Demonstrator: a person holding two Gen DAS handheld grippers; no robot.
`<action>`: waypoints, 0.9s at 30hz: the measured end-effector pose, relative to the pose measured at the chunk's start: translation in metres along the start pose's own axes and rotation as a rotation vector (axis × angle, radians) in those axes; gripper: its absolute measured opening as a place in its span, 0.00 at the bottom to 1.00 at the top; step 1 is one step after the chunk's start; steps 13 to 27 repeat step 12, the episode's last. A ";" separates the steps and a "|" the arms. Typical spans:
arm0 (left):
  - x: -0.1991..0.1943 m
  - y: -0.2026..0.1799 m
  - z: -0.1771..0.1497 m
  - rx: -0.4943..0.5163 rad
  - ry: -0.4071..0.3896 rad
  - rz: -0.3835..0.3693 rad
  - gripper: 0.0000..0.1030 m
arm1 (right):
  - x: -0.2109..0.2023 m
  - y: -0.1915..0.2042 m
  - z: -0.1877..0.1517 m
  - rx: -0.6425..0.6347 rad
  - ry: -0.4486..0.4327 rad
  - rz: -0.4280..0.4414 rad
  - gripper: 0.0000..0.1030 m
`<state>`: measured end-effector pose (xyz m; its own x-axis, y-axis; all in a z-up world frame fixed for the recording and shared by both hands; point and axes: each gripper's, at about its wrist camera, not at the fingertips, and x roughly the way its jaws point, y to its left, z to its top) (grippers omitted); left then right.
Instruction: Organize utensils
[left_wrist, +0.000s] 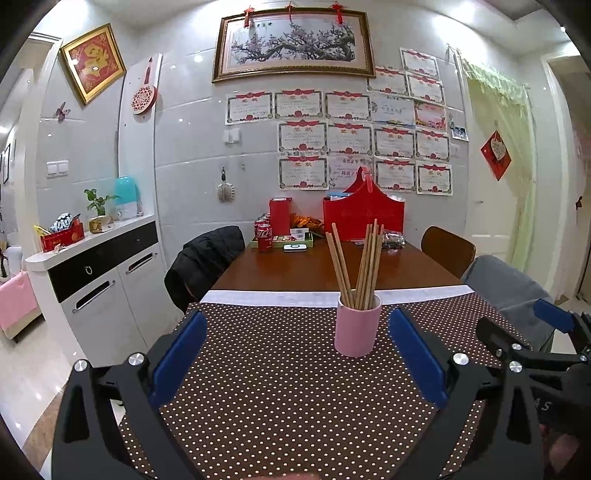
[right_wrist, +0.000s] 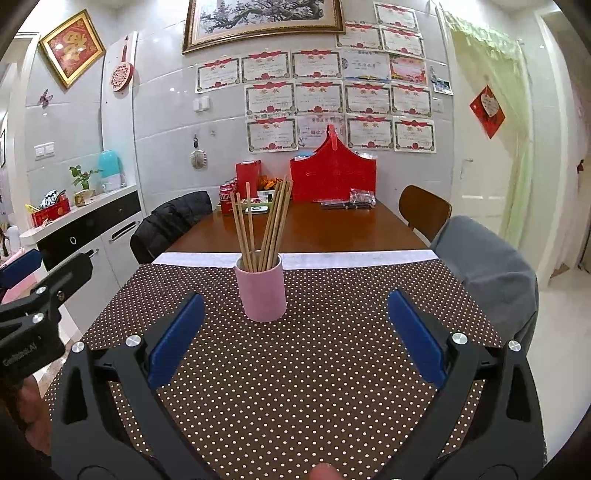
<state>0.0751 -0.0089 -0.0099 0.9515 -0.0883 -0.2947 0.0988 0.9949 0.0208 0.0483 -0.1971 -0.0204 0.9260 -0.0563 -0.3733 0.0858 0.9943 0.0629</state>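
Note:
A pink cup (left_wrist: 357, 325) stands upright on the brown polka-dot cloth (left_wrist: 277, 387) and holds several wooden chopsticks (left_wrist: 356, 266) fanned out. My left gripper (left_wrist: 297, 354) is open and empty, low over the cloth, with the cup just beyond its right finger. In the right wrist view the cup (right_wrist: 261, 290) with the chopsticks (right_wrist: 264, 225) stands ahead, between and beyond the fingers. My right gripper (right_wrist: 295, 332) is open and empty. The right gripper shows at the right edge of the left view (left_wrist: 528, 332); the left gripper shows at the left edge of the right view (right_wrist: 48, 280).
Beyond the cloth is bare wooden table (left_wrist: 314, 269) with cola cans (left_wrist: 264, 236), a red basket (left_wrist: 364, 216) and packets at the wall. Chairs stand on both sides: one with a black jacket (left_wrist: 203, 262), one with grey cloth (left_wrist: 506, 284). A white sideboard (left_wrist: 96, 273) stands left.

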 end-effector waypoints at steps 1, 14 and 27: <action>-0.001 0.001 0.000 -0.010 -0.007 -0.007 0.95 | 0.001 -0.001 0.000 0.005 0.003 -0.002 0.94; 0.000 0.009 0.000 -0.039 0.010 0.018 0.95 | -0.001 0.005 -0.001 -0.003 0.001 0.008 0.94; 0.000 0.009 0.000 -0.039 0.010 0.018 0.95 | -0.001 0.005 -0.001 -0.003 0.001 0.008 0.94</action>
